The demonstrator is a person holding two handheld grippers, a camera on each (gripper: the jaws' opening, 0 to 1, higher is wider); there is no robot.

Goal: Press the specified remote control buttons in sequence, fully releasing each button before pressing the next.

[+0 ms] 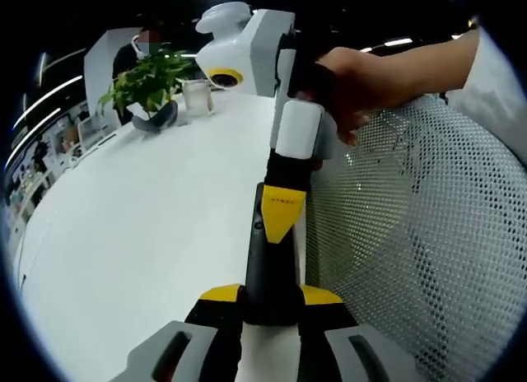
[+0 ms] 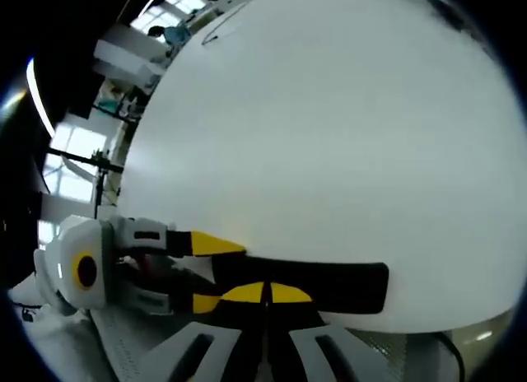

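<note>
- Jaws of the left gripper (image 1: 272, 296) were closed narrowly on the near end of the remote control (image 1: 272, 263), one yellow tip on each side of its body. As I judge it, this was to keep the remote from sliding while it was pressed.
- Jaws of the right gripper (image 2: 265, 293) were brought together, yellow tips meeting. That suits poking with a single blunt point, not grasping.
- In the left gripper view, the right gripper (image 1: 281, 209) came down from above, carried by a hand (image 1: 362, 86). Its closed tip lay on the remote's far half, seemingly in contact (I could not tell how hard it pressed).
- The remote sat at the edge of the white table (image 1: 140, 225), running along that edge, just beside a white mesh chair (image 1: 420, 234). In the right gripper view, the remote control (image 2: 329, 287) lay across the table (image 2: 329, 127) edge, with the left gripper (image 2: 212, 272) clamping one end.
- The remote looked long, slim and matt black. Its buttons were too dark to make out, so I could not tell which one was under the tip.
- A potted plant (image 1: 148, 81) and a clear cup (image 1: 198, 95) stood at the table's far edge, well apart from the work.
</note>
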